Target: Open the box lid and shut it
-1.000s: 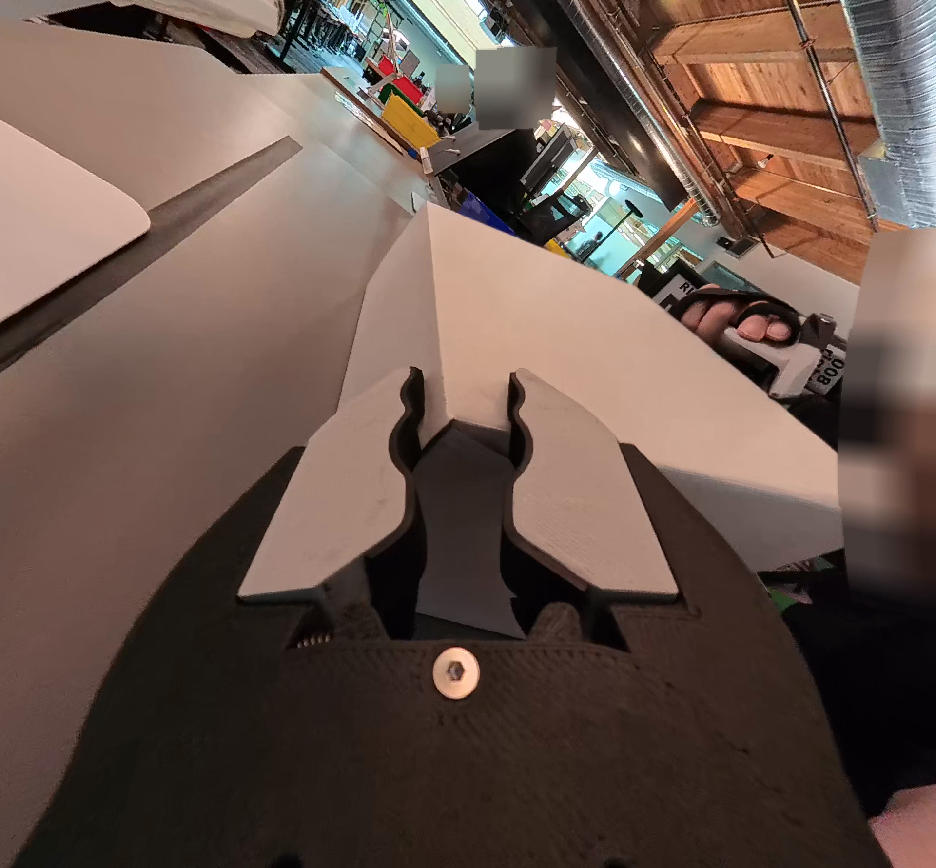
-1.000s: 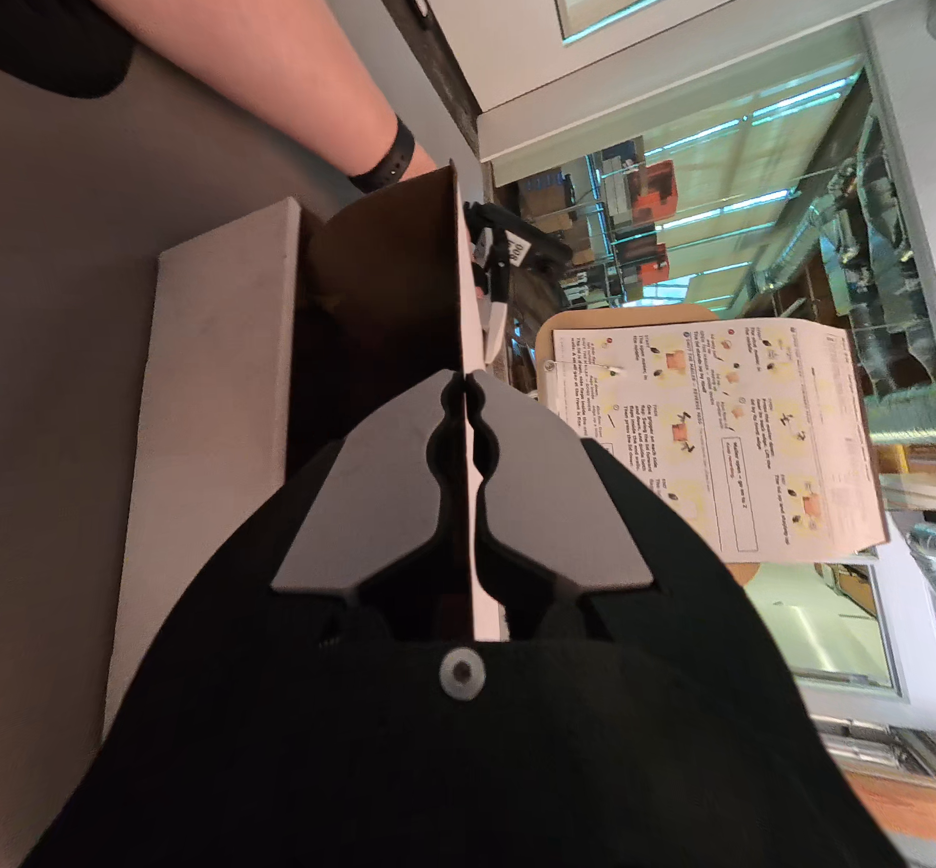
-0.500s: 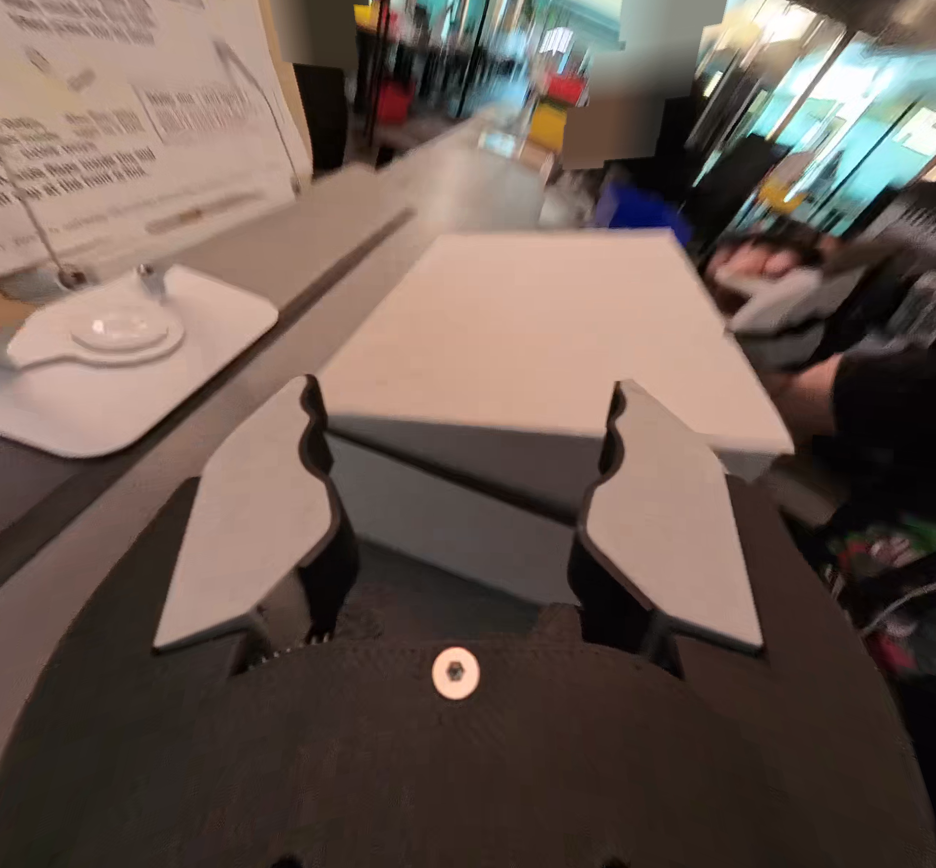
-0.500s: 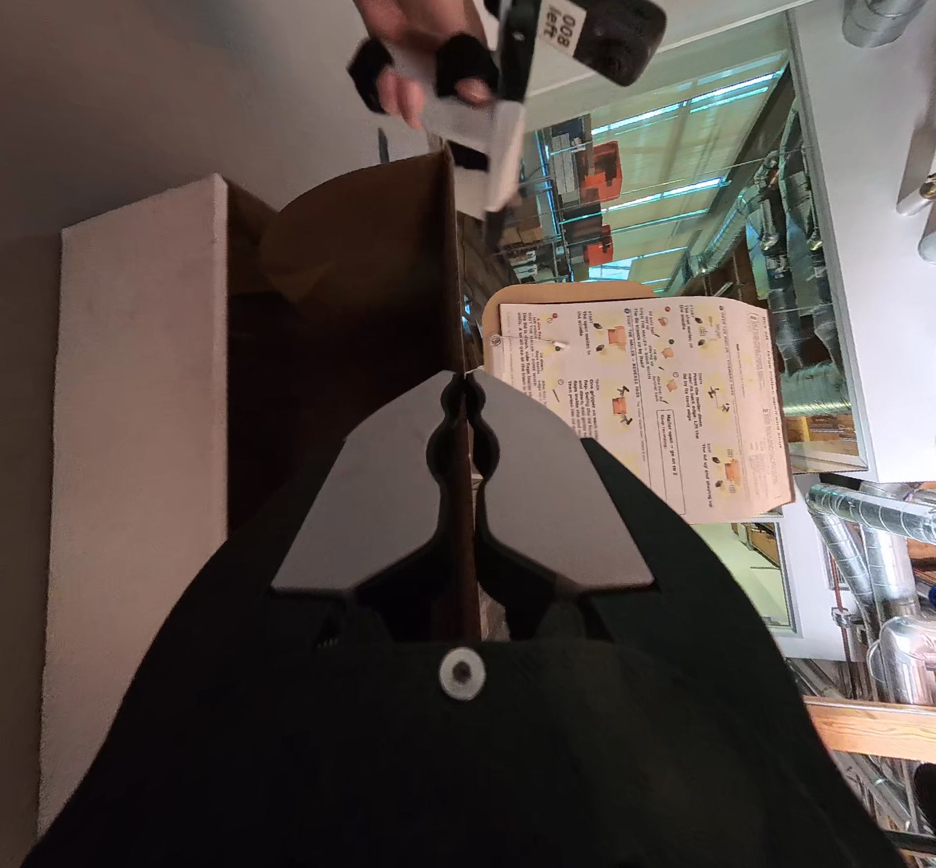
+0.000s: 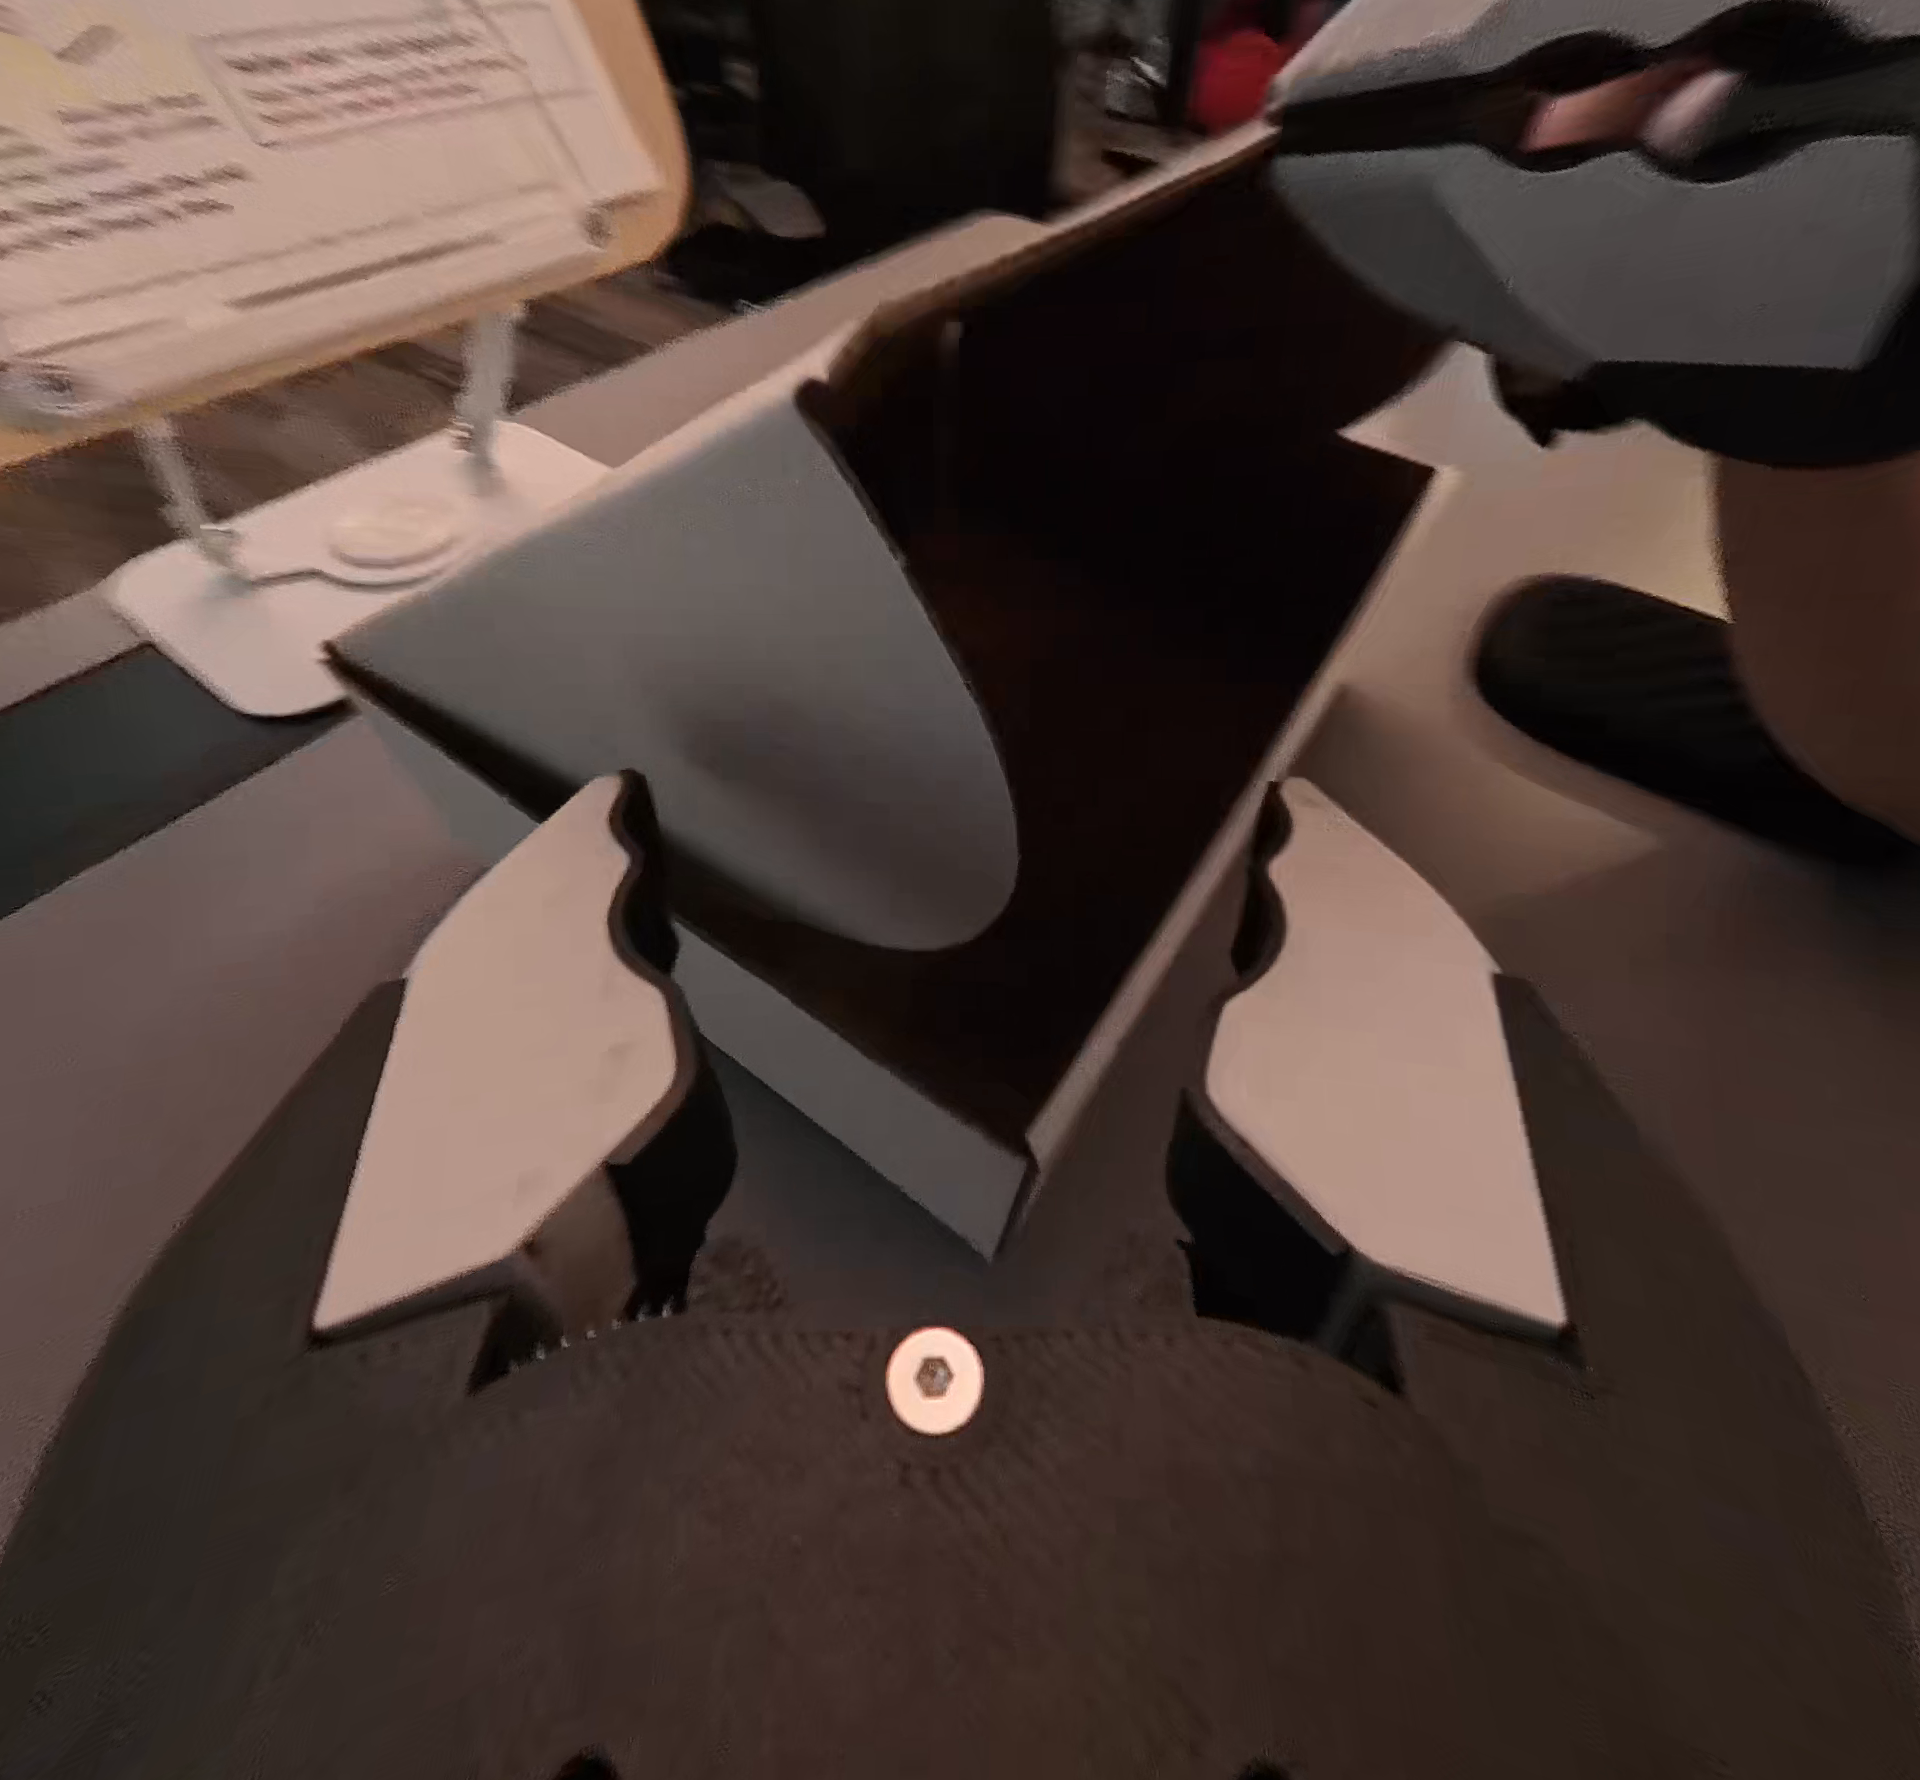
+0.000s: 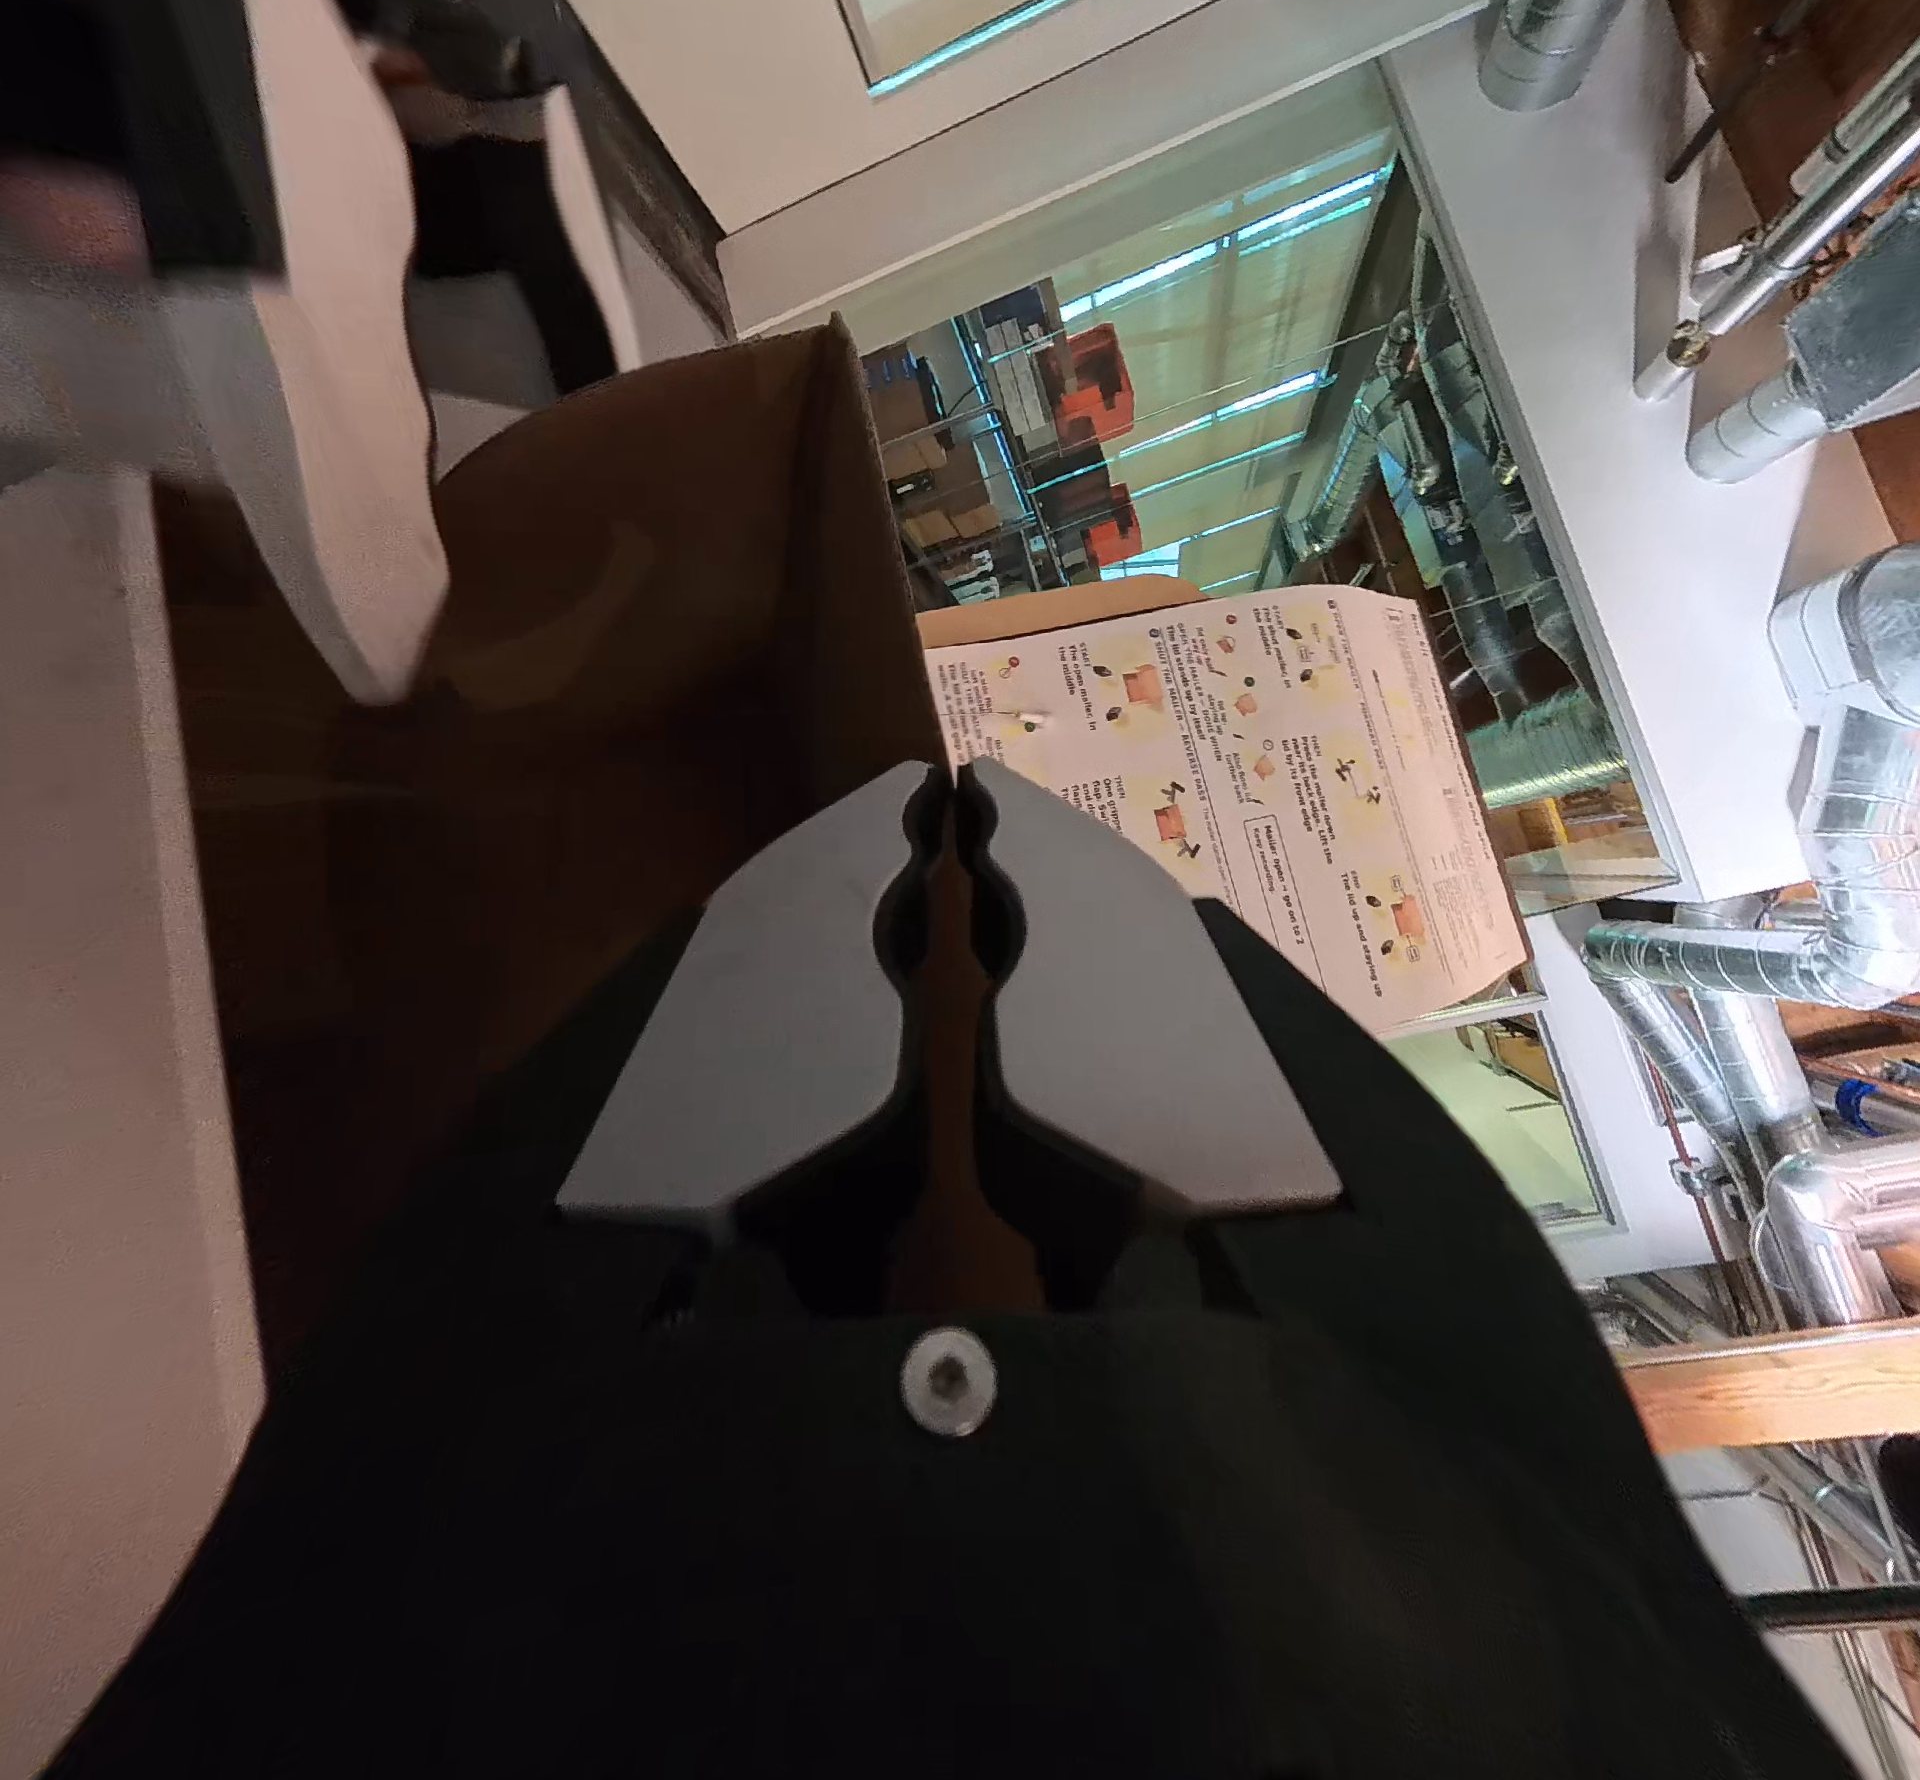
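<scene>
The box (image 5: 831, 1086) is white outside and brown inside and stands open on the grey table. Its rounded side flap (image 5: 769, 712) leans over the opening. My left gripper (image 5: 948, 788) is open and empty, with its fingers apart on either side of the box's near corner. My right gripper (image 6: 954, 780) is shut on the free edge of the lid (image 6: 665, 608) and holds it upright. It also shows at the top right of the left wrist view (image 5: 1538, 234), gripping the lid's edge (image 5: 1091, 234). The left gripper (image 6: 312, 359) shows blurred over the box in the right wrist view.
An instruction sheet on a board (image 5: 270, 99) stands on a white base (image 5: 312, 587) behind the box to the left; it also shows in the right wrist view (image 6: 1247, 795). A person's arm (image 5: 1829, 608) rests on the table (image 5: 187, 982) to the right.
My left gripper has let go of the box's corner, opened wide and swung round to look down into the open box. My right gripper has kept its hold on the raised lid.
</scene>
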`<control>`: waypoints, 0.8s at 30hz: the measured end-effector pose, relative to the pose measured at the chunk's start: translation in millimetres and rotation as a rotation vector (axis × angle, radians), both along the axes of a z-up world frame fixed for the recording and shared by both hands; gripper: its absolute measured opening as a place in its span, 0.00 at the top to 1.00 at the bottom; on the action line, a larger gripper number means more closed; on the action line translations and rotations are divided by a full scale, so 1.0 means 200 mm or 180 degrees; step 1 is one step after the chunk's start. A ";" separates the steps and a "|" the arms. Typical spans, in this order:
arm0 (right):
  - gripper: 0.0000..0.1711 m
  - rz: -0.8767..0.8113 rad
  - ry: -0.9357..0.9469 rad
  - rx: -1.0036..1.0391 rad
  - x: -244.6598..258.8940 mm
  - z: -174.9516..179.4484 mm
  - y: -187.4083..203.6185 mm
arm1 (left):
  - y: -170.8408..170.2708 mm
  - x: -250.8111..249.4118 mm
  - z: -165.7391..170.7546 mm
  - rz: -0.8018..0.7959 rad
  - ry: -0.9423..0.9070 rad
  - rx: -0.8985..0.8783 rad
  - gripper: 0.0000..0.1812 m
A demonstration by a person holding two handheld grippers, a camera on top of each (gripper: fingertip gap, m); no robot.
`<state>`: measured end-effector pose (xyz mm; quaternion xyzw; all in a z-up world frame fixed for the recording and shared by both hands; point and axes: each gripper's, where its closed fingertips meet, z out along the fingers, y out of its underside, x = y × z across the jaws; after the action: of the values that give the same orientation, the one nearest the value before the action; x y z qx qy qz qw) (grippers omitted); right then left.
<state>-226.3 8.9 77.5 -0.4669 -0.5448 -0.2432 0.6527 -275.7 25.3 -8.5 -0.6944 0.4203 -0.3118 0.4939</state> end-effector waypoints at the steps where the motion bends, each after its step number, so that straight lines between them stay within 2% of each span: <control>1: 0.98 -0.0008 0.0045 0.0013 0.00 0.01 0.00 | 0.04 0.01 -0.01 0.0247 -0.0024 0.0110 0.44; 4: 0.98 -0.0009 0.0179 0.0011 0.02 0.03 0.02 | 0.11 0.04 -0.05 0.0628 0.0107 0.0367 0.56; 5: 0.99 -0.0023 0.0204 0.0011 0.03 0.04 0.02 | 0.12 0.05 -0.05 0.0607 0.0121 0.0342 0.58; 6: 0.98 -0.0058 0.0235 0.0030 0.05 0.05 0.03 | 0.12 0.05 -0.05 0.0598 0.0144 0.0334 0.70; 10: 0.94 0.0022 0.0482 0.0039 0.17 0.18 -0.02 | 0.20 -0.02 -0.03 0.0799 0.0489 0.0336 0.84; 14: 0.75 -0.0186 0.1184 -0.0293 0.47 0.41 -0.12 | 0.24 -0.10 0.06 0.0996 0.0746 0.0358 0.92; 16: 0.66 -0.0359 0.1541 -0.0572 0.64 0.47 -0.18 | 0.25 -0.13 0.11 0.1080 0.0928 0.0376 0.93; 19: 0.62 -0.0805 0.2095 -0.0980 0.89 0.47 -0.25 | 0.27 -0.18 0.18 0.1211 0.1300 0.0435 0.96; 21: 0.61 -0.0918 0.2406 -0.1454 0.96 0.40 -0.29 | 0.27 -0.18 0.21 0.1237 0.1389 0.0274 0.96; 24: 0.57 -0.0968 0.2422 -0.1850 0.98 0.32 -0.33 | 0.28 -0.18 0.26 0.1261 0.1464 0.0019 0.96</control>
<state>-30.9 -57.7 140.7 -0.7591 -0.2391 0.0138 0.6053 -311.5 80.9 43.1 -0.8138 0.3784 -0.0427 0.4390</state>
